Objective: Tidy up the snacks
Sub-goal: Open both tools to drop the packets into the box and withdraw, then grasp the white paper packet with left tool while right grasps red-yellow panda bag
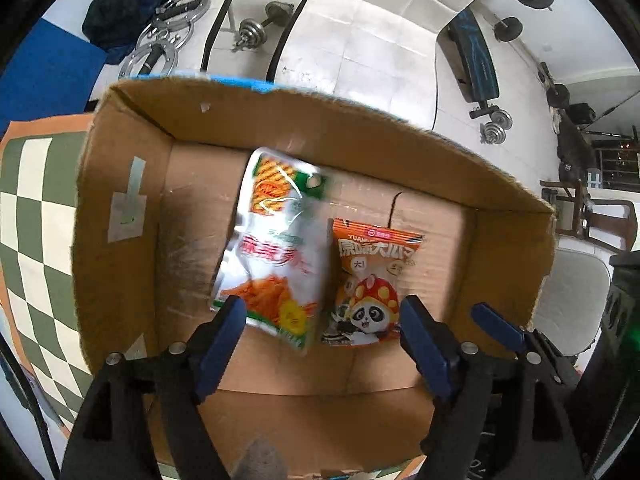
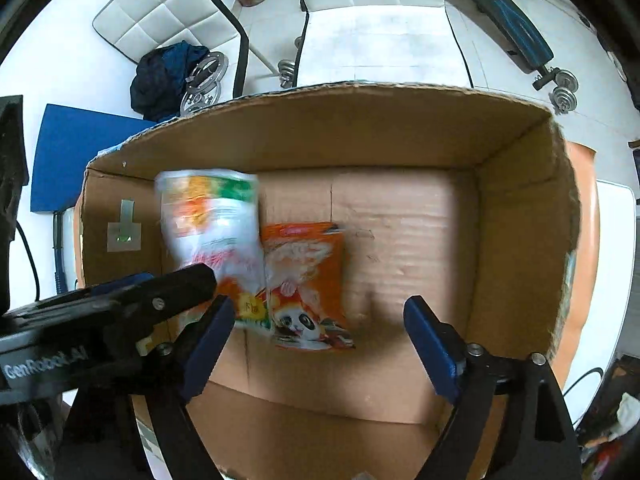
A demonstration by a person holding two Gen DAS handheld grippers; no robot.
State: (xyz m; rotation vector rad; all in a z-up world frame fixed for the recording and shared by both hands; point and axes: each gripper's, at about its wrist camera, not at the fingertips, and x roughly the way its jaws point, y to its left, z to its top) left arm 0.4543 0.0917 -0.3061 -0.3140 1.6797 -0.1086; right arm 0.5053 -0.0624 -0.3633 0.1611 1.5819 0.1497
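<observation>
Two snack packets lie on the floor of an open cardboard box (image 1: 132, 280), with both grippers above it.

Going left to right: the left gripper (image 1: 324, 312) stands with its jaws wide and nothing between them; the white-and-green packet (image 1: 276, 240) lies beside the orange panda packet (image 1: 370, 280), their edges touching or nearly so; the right gripper (image 2: 320, 316) likewise has its jaws wide, holding nothing, over the box's bare right half.

Both wrist cameras look steeply down, close above cardboard box (image 1: 132, 208) (image 2: 520, 216); share its floor.
</observation>
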